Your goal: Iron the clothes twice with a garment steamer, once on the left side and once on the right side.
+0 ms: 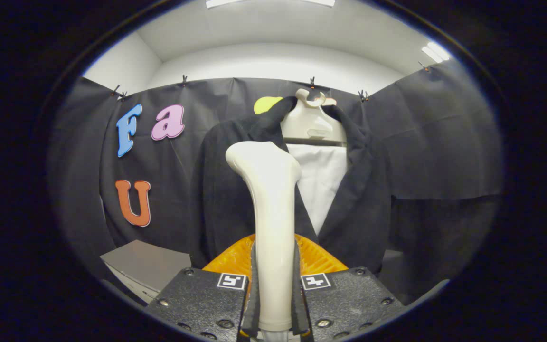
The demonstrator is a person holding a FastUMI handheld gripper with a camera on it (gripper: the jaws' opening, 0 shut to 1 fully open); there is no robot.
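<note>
- Holding the garment steamer (269, 213) by its pale handle, the hand-held gripper (273, 294) has both fingers pressed against the handle's sides, one on each flank, so the tool stands upright between them.
- The steamer's head flares out at the top and sits in front of the jacket's left lapel as seen here, level with the upper chest of the garment.
- Whether the head touches the cloth or hovers just off it cannot be told from this angle.
- The dark jacket (363, 204) hangs on a pale plastic hanger (312, 124) hooked at the top of the booth's black wall, with a white shirt front (323, 183) showing between the lapels.
- Hanging it this way lets the fabric fall straight, which suits a steamer stroked along it.
- A ribbed orange piece (228, 259) lies just behind the fingers, low in front of the jacket's hem; what it belongs to is not clear.
- A grey box-like bench (143, 263) stands low beside the jacket, near the wall.
- Judging from the steamer's place high on one side of the jacket, a pass along that side looks to be the step in hand, and the other side would need its own pass.
- The grip low on the handle keeps the head free and well ahead of the fingers, so they stay clear of the cloth.
</note>
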